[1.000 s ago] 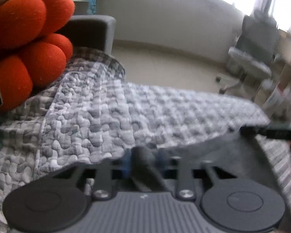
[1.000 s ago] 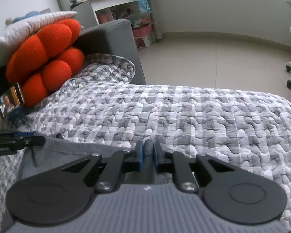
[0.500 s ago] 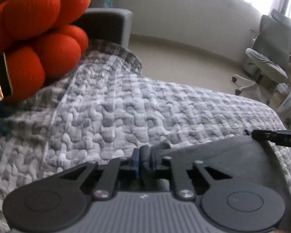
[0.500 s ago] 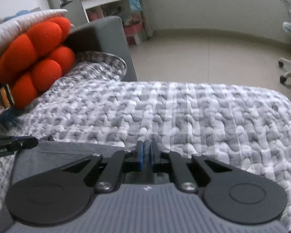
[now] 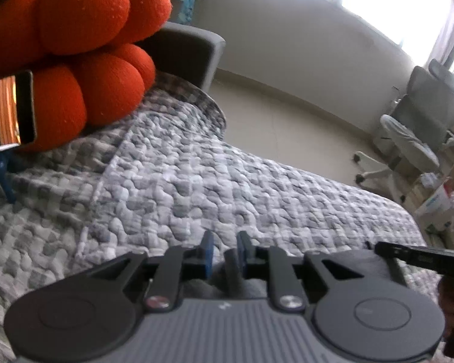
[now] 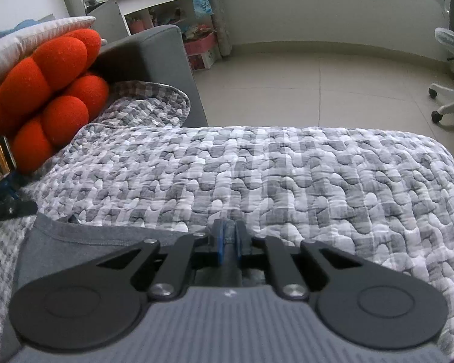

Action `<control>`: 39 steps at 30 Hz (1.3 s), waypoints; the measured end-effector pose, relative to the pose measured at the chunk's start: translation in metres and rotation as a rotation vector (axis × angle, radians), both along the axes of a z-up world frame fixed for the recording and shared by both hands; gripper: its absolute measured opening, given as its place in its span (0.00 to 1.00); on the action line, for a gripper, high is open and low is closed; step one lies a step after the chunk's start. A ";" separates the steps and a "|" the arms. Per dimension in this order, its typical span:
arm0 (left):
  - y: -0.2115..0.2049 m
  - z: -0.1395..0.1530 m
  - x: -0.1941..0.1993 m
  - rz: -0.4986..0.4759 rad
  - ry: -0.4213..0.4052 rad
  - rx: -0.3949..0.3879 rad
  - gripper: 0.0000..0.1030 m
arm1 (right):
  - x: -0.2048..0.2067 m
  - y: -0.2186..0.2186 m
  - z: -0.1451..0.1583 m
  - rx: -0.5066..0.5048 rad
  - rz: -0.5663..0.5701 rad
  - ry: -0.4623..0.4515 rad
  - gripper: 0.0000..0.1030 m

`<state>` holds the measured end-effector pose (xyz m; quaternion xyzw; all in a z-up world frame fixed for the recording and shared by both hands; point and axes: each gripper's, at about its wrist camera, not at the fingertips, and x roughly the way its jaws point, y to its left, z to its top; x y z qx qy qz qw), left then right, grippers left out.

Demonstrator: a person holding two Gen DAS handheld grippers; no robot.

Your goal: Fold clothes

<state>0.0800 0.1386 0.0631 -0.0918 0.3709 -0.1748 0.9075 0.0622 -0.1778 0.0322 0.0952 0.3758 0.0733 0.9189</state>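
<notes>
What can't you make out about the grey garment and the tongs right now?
- Grey garment: both views, mostly hidden under the gripper bodies; its type and fold state are unclear.
- Right tongs: right wrist view, nearly closed on dark fabric; grip depth hidden.
- Phone screen: left wrist view, cut by the edge.

Right gripper (image 6: 228, 243) jaws nearly closed, pinching dark fabric. Grey garment (image 6: 84, 242) lies left of and under the claw on the checked quilt (image 6: 287, 175). Orange cushion (image 6: 45, 90) far left; left gripper (image 6: 10, 210) tip at garment's left edge.

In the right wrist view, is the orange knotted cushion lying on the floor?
No, the orange knotted cushion leans against the grey sofa arm.
</notes>
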 end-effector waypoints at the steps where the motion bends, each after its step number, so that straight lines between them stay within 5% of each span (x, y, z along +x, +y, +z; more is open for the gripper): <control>1: -0.001 0.000 -0.001 -0.009 0.000 0.000 0.34 | 0.000 -0.001 0.001 0.006 0.001 0.000 0.13; 9: -0.020 -0.013 -0.003 -0.059 0.018 0.091 0.36 | -0.003 -0.006 0.005 0.022 0.026 -0.001 0.19; 12: -0.026 -0.016 -0.004 -0.038 0.002 0.132 0.11 | -0.003 -0.004 0.001 0.022 0.057 0.012 0.19; 14: -0.029 -0.015 -0.006 -0.037 -0.015 0.137 0.07 | -0.003 -0.001 0.001 -0.002 0.062 0.005 0.17; 20: -0.027 -0.001 -0.010 0.003 -0.083 0.121 0.06 | -0.003 0.001 0.008 -0.015 0.034 -0.049 0.09; 25: -0.027 -0.020 0.000 0.049 -0.035 0.195 0.06 | 0.005 0.001 -0.006 -0.023 0.000 0.006 0.09; 33: -0.010 -0.002 -0.003 0.105 -0.048 0.097 0.07 | 0.000 0.003 0.006 -0.082 -0.018 -0.026 0.23; 39: -0.015 0.003 -0.011 0.093 -0.025 0.079 0.10 | -0.014 0.003 0.026 -0.112 -0.017 -0.094 0.23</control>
